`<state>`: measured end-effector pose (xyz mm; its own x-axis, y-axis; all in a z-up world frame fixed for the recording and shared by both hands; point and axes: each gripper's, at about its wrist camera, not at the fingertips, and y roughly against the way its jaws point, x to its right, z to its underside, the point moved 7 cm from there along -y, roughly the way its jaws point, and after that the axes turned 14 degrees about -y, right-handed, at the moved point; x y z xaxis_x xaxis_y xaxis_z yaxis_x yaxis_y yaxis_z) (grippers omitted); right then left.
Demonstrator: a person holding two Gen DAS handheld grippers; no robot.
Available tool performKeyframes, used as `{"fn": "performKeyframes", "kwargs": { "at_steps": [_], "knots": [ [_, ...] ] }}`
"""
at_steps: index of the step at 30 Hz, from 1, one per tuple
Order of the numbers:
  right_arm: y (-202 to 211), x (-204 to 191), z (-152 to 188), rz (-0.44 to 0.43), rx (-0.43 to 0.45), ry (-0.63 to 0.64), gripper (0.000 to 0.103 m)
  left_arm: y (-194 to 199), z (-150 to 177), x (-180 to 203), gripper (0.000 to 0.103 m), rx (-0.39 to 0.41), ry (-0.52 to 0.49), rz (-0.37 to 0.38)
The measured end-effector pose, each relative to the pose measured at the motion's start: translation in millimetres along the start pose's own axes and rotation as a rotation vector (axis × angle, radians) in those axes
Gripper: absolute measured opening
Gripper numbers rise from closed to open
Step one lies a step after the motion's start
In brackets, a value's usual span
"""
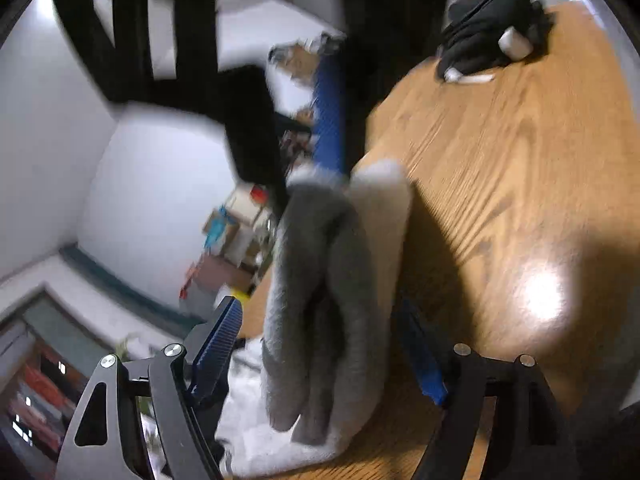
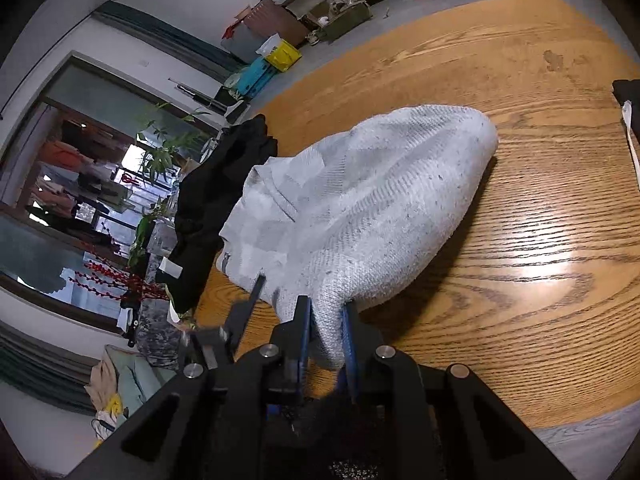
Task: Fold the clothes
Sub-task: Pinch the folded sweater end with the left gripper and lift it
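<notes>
Wooden bench [image 2: 540, 208], strong grain, glare patch on the near right. Dark clothes pile [image 2: 218, 200] sits at the bench's left edge, just beside the grey knit, with a white tag showing. A second dark heap [image 1: 492, 28] with white bits lies at the far end in my left view, well apart from the work. Another black item [image 2: 628, 92] is cut off at the right edge of the right view. Boxes and a yellow bag [image 2: 283, 55] clutter the floor beyond the bench; plants and a window to the left.

Grey knit garment [image 2: 360, 200]: light grey, speckled, ribbed weave, bunched into a long mound across the bench middle. My right gripper [image 2: 326, 320] has its fingers pinching a near corner of it, cloth squeezed between the blue pads.

My left gripper [image 1: 320, 348] has its fingers spread wide, with a hanging fold of the grey knit [image 1: 320, 300] between them; no contact that I can make out. Left view is motion-blurred. A blue finger [image 1: 330, 116] appears beyond the fold, its owner unclear. Garment's far end hidden behind its own bulk.
</notes>
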<state>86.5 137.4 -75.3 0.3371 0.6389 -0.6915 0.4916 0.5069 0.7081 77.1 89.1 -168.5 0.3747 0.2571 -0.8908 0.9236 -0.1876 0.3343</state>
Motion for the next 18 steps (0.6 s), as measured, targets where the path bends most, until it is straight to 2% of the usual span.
{"fn": "performKeyframes", "kwargs": {
  "at_steps": [3,4,5,7,8,9,10,12,15,18],
  "knots": [
    [-1,-3,0,-0.006,0.005,0.01,0.017,-20,-3,-7,0.076,-0.086,0.069,0.087],
    [-2,-3,0,-0.006,0.008,0.013,0.017,-23,-6,-7,0.055,-0.1,0.093,0.117],
    [-2,-3,-1,-0.005,0.01,0.017,0.017,-25,-8,-6,0.042,-0.106,0.126,0.162],
    [6,2,-9,0.052,0.071,0.008,0.029,-28,-8,-10,0.031,-0.133,0.24,0.266],
    [11,5,-12,0.082,0.101,0.004,0.038,-30,-6,-12,0.03,-0.15,0.304,0.324],
    [16,7,-16,0.111,0.132,-0.001,0.06,-32,-3,-15,0.029,-0.164,0.371,0.372],
    [14,11,-23,0.129,0.143,-0.015,0.077,-34,-1,-19,0.028,-0.176,0.437,0.412],
    [12,19,-36,0.162,0.161,-0.044,0.087,-36,4,-27,0.028,-0.196,0.544,0.471],
    [8,30,-56,0.212,0.188,-0.087,0.086,-38,3,-31,0.027,-0.21,0.601,0.489],
    [4,41,-75,0.263,0.215,-0.13,0.086,-36,9,-35,0.026,-0.234,0.724,0.537]
  ]
}}
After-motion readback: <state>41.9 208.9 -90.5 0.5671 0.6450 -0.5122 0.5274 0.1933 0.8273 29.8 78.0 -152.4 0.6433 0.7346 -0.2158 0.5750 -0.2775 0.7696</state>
